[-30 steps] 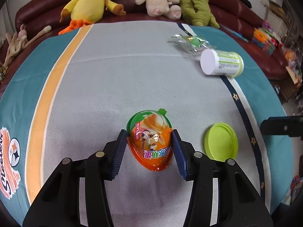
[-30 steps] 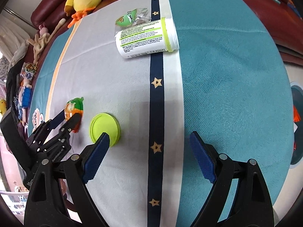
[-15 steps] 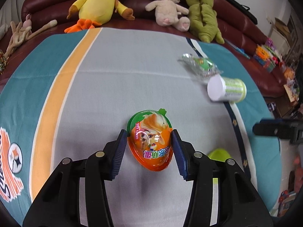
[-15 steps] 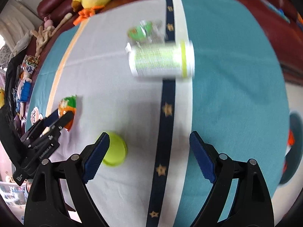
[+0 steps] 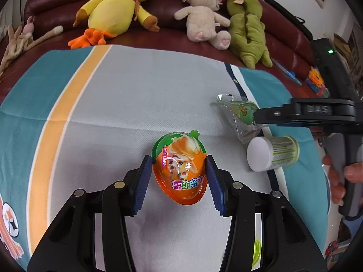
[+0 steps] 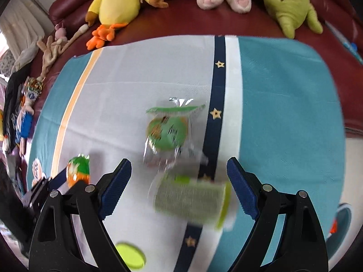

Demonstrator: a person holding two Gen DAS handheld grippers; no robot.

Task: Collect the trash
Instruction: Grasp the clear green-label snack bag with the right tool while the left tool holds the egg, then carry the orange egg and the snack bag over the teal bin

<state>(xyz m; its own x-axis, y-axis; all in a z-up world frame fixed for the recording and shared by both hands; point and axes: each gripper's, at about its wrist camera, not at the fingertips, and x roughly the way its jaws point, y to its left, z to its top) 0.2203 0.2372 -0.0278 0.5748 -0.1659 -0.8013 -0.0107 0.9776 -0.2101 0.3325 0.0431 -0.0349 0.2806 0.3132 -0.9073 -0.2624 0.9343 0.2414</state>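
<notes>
My left gripper (image 5: 179, 176) is shut on an orange and green egg-shaped candy shell (image 5: 180, 166) and holds it above the cloth; the shell also shows in the right wrist view (image 6: 78, 171). My right gripper (image 6: 179, 181) is open, its jaws wide on either side of a lying white tub with a green label (image 6: 192, 200), which also shows in the left wrist view (image 5: 271, 153). A clear wrapper with green print (image 6: 169, 130) lies just beyond the tub. A lime green lid (image 6: 130, 255) lies near the front edge.
A striped teal, grey and orange cloth (image 5: 102, 104) covers the table. A dark red sofa (image 5: 56, 13) behind it holds a yellow duck (image 5: 118, 11), a pink plush (image 5: 202, 18) and a green plush (image 5: 247, 27). Toys lie at the left (image 6: 25, 104).
My right gripper has moved forward over the cloth until the tub sits between its open jaws. My left gripper has lifted the egg shell higher and tilted up towards the sofa.
</notes>
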